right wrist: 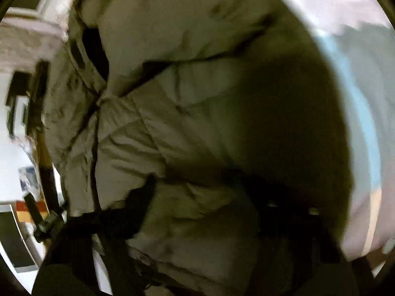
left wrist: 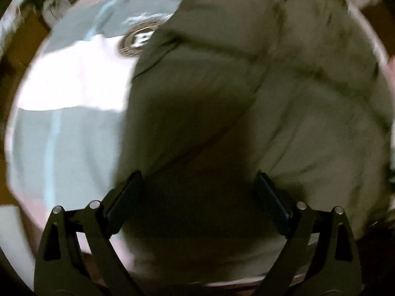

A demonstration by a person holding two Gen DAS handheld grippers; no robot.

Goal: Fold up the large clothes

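Note:
An olive quilted puffer jacket (left wrist: 284,93) lies spread over the bed and fills most of both views. My left gripper (left wrist: 197,175) points straight down just above its shadowed lower part. The jaws stand wide apart with nothing pinched between the fingers (left wrist: 128,192). In the blurred right wrist view, the right gripper (right wrist: 202,192) is low over the jacket (right wrist: 172,79). A puffy fold of that jacket bulges between its dark fingers (right wrist: 145,197), which look pressed into it. The jacket's dark collar lining (right wrist: 93,49) shows at the upper left.
Under the jacket lies grey, white and light-blue bedding (left wrist: 69,128) with a round badge logo (left wrist: 138,40). In the right wrist view the bedding (right wrist: 365,103) runs along the right, and a white wall with dark furniture (right wrist: 22,103) is at the far left.

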